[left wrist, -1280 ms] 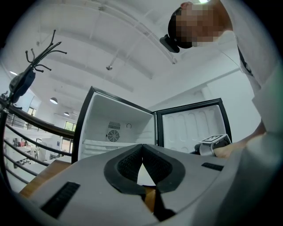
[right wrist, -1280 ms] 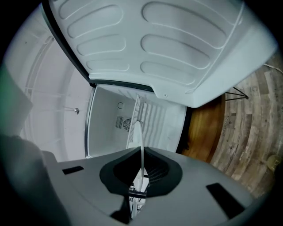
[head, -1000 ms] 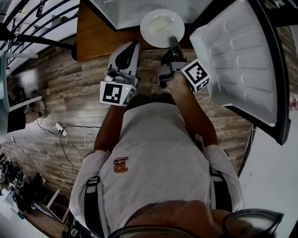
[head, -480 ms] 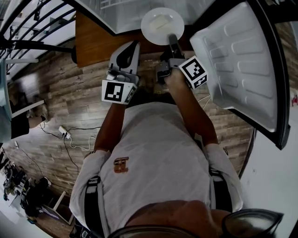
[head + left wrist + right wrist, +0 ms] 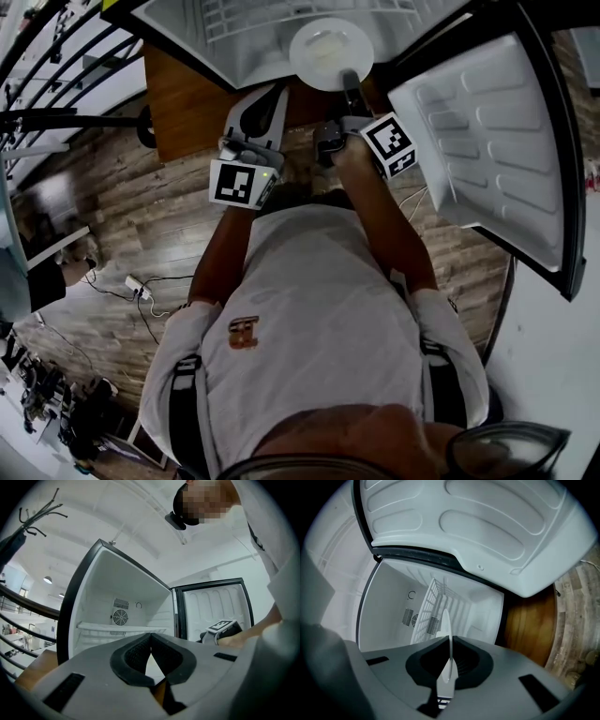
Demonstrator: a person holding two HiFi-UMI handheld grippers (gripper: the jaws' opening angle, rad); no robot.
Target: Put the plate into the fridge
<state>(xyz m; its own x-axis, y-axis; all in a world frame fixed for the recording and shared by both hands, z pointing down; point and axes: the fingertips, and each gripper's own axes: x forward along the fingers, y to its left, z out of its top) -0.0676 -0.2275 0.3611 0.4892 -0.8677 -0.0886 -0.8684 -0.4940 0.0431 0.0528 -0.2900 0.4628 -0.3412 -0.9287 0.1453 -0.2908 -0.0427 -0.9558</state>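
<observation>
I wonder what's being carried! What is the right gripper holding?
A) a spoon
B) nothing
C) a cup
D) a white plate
D: the right gripper has its jaws shut on the rim of the white plate, in front of the open fridge.

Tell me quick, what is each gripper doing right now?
Left gripper: closed, nothing in it.
Right gripper: closed on the rim of the white plate, held at the open fridge.

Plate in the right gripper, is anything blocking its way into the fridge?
Nothing visible does. The door stands open, the plate, pinched by the right gripper, is at the fridge opening, and the wire shelf ahead looks bare.
</observation>
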